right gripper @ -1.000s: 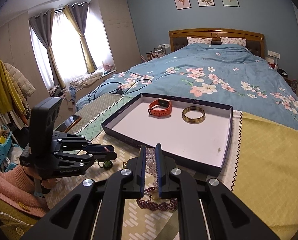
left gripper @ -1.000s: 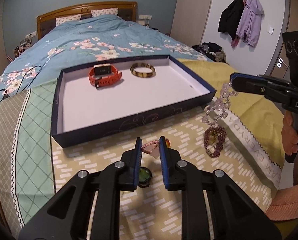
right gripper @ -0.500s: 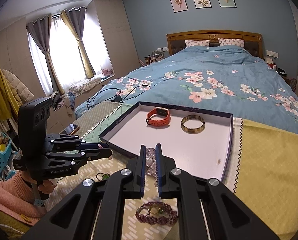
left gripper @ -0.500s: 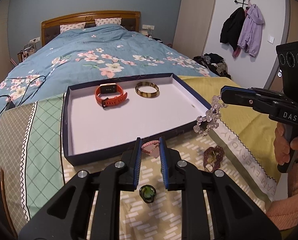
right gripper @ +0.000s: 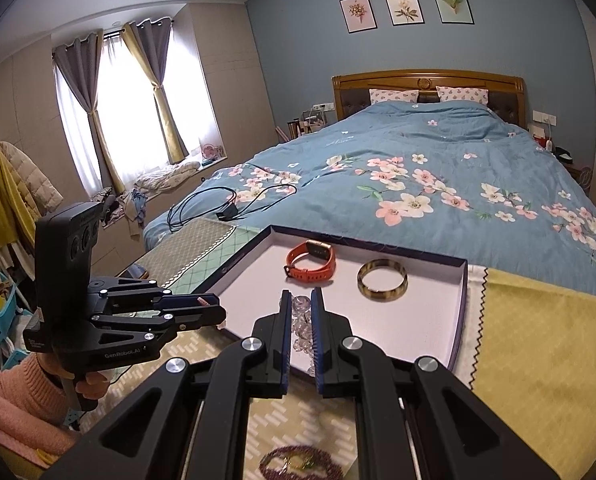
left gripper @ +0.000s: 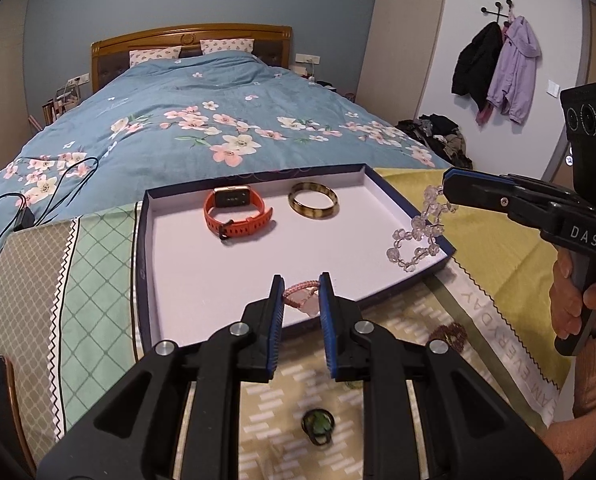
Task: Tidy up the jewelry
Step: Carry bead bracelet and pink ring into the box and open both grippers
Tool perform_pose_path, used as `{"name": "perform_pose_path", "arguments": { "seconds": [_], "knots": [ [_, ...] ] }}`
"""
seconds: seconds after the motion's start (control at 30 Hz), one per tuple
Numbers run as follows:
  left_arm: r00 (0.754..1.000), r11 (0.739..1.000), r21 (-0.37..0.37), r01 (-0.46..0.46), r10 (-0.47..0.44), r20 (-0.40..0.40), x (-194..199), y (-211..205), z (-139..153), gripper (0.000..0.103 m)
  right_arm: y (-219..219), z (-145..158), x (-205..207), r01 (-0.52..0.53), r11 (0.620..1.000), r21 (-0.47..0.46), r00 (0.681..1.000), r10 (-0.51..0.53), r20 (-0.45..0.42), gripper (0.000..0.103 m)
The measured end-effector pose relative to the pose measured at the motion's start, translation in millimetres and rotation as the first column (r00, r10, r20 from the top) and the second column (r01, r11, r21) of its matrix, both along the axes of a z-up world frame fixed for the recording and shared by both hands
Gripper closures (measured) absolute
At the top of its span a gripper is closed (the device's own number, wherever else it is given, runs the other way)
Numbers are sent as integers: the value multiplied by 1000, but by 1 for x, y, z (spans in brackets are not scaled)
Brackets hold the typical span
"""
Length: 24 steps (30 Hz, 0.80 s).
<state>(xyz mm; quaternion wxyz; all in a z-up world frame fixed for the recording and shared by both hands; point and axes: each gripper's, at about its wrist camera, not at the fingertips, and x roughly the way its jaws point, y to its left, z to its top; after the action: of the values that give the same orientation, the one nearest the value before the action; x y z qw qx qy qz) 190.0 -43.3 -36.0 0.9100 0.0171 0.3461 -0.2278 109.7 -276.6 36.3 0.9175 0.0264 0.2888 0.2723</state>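
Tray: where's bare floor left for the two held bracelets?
The tray is crowded only at the far end, where the orange watch and bangle lie. The white middle and the near half, up to the near wall and left wall, are bare.

- The left gripper (left gripper: 301,286) pinches a pink braided bracelet (left gripper: 300,295) over the near edge of the navy tray (left gripper: 140,264).
- Far inside the tray lie an orange watch (left gripper: 236,213) and, to its right, a tortoiseshell bangle (left gripper: 313,201).
- At right, the right gripper (left gripper: 446,186) dangles a clear bead bracelet (left gripper: 415,236) over the tray's right corner.
- A green ring (left gripper: 317,426) and a dark purple bead bracelet (left gripper: 449,336) lie on the near patterned cloth (left gripper: 397,308).
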Motion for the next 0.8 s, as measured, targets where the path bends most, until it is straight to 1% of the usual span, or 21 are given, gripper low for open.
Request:
{"name": "perform_pose_path", "arguments": {
  "seconds": [0.23, 0.5, 0.8],
  "knots": [
    [1000, 1000, 7, -19, 19, -3, 16, -1, -3, 85, 2, -3, 21, 16, 1000, -1, 1000, -16, -9, 95],
    [999, 999, 6, -45, 45, -31, 39, 0, -10, 85, 7, -9, 38, 27, 1000, 4, 999, -27, -28, 95],
    [997, 998, 23, -62, 63, -52, 59, -2, -19, 85, 12, -18, 55, 34, 999, 3, 998, -33, -58, 95]
  ]
}}
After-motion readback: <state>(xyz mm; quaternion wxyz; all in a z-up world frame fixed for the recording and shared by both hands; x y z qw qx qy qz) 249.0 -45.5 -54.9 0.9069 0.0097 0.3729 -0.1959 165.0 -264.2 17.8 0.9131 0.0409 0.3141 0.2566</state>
